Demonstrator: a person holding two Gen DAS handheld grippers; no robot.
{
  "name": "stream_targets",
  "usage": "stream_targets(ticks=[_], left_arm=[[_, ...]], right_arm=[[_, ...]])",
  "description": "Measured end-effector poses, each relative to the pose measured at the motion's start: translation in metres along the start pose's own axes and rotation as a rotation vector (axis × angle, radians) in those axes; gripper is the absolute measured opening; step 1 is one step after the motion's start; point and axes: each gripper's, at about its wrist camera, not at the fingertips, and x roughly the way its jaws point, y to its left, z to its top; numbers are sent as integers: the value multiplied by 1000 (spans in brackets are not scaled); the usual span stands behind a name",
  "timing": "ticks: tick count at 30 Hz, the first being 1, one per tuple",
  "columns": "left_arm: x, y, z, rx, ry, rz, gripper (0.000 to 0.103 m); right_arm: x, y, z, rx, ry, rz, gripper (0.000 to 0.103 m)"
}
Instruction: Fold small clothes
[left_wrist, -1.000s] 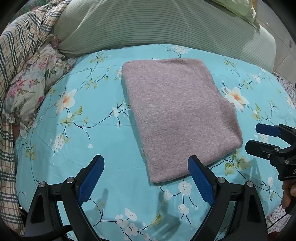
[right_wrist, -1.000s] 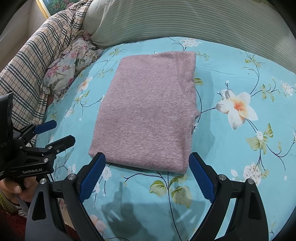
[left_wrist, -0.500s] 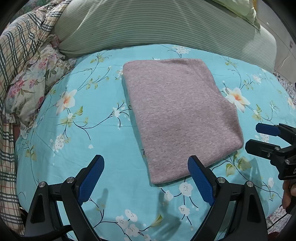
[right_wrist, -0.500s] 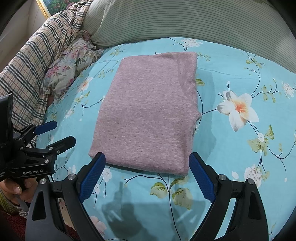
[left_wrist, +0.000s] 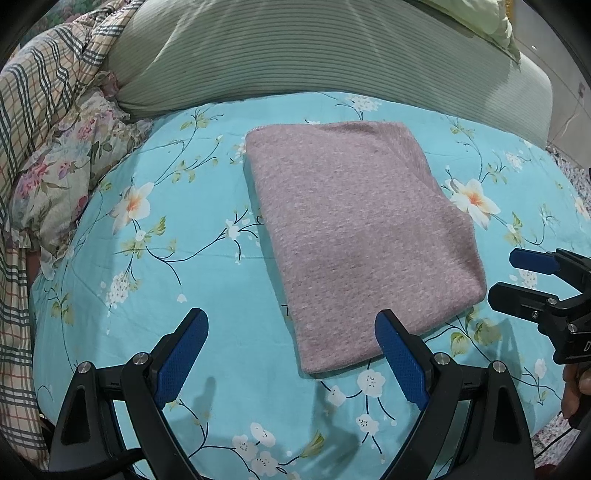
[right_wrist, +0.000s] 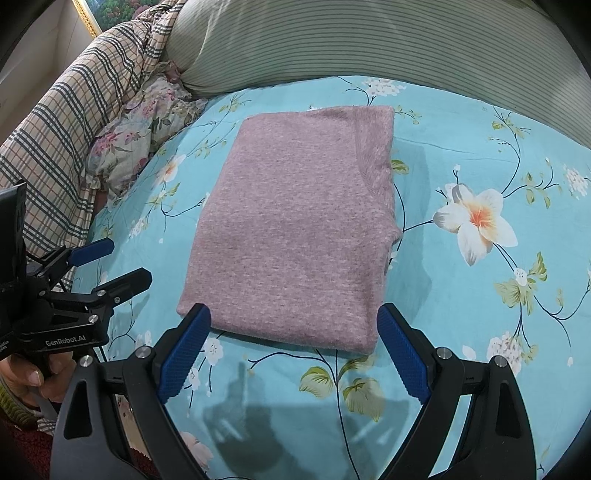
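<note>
A mauve knit garment (left_wrist: 354, 229) lies folded into a flat rectangle on the turquoise floral bedsheet (left_wrist: 155, 295); it also shows in the right wrist view (right_wrist: 299, 236). My left gripper (left_wrist: 291, 343) is open and empty, hovering just short of the garment's near left corner. My right gripper (right_wrist: 293, 339) is open and empty, hovering above the garment's near edge. Each gripper shows in the other's view: the right one at the right edge (left_wrist: 517, 277), the left one at the left edge (right_wrist: 114, 262), both open.
A green striped bolster (left_wrist: 314, 51) lies along the back of the bed. A plaid blanket (left_wrist: 33, 103) and a floral pillow (left_wrist: 59, 177) are piled at the left. The bed's edge drops off at the far right (left_wrist: 576, 177).
Both grippers have eased slightly away from the garment; the views shifted a little. The garment has not moved and both grippers stay open.
</note>
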Motion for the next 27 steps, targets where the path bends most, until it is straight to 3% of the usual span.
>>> stream_targets(ticks=[27], left_arm=[[1,0,1,-1,1,0,92]], right_arm=[[1,0,3,1,0,1,92]])
